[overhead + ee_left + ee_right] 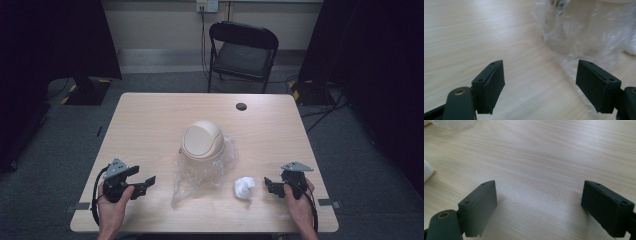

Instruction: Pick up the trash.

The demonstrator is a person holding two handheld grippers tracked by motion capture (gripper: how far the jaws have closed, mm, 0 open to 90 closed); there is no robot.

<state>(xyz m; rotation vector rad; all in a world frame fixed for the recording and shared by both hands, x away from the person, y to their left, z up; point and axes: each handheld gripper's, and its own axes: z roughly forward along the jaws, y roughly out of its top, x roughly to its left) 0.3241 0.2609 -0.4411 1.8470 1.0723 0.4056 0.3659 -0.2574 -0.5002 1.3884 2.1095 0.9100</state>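
Observation:
A beige domed bin lid (202,139) rests on a crumpled clear plastic bag (200,172) in the middle of the wooden table (150,120). A white crumpled paper ball (244,188) lies to the bag's right. My left gripper (146,183) is held at the front left, jaws pointing right toward the bag, open with nothing between them. In the left gripper view the bag (584,32) lies ahead and to the right of the gripper (540,85). My right gripper (268,184) sits just right of the paper ball, open and empty, its view (539,206) over bare wood.
A black folding chair (242,50) stands beyond the table's far edge. A dark cable grommet (241,106) sits in the tabletop near the back. Dark curtains and stands flank both sides. Bare wood stretches along the table's left and far right.

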